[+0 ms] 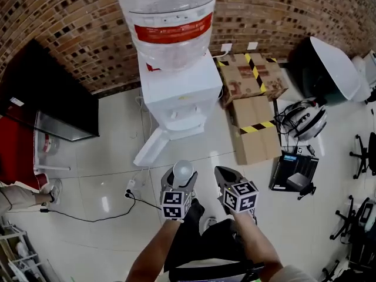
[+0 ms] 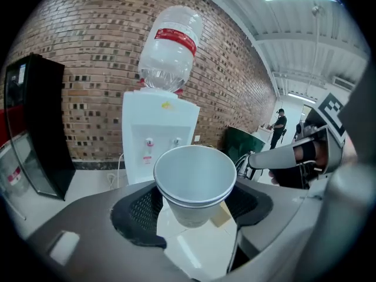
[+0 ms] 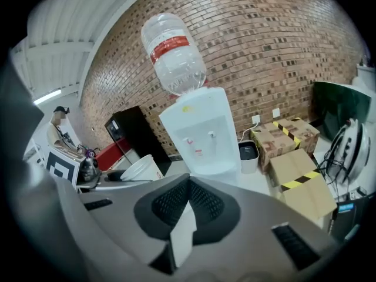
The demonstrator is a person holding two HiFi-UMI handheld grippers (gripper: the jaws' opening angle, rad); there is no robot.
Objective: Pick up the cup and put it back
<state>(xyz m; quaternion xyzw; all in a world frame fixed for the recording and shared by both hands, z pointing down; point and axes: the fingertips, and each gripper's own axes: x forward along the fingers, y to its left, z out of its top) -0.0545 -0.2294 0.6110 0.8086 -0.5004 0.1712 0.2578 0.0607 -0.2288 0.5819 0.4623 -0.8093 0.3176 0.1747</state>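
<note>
A white paper cup [image 2: 195,184], which looks like two nested cups, stands upright and empty between the black pads of my left gripper [image 2: 194,201], which is shut on its sides. From the head view the cup [image 1: 183,170] is held above the floor, just in front of the white water dispenser [image 1: 179,87]. My right gripper [image 1: 225,177] is beside it on the right, jaws shut with nothing between them [image 3: 187,187]. The right gripper view shows the cup [image 3: 143,168] at its left.
The dispenser carries a large clear bottle [image 1: 167,22] and stands against a brick wall. Cardboard boxes [image 1: 254,107] with yellow-black tape lie to its right, a black cabinet [image 1: 53,98] to its left. A black cable [image 1: 88,215] crosses the tiled floor.
</note>
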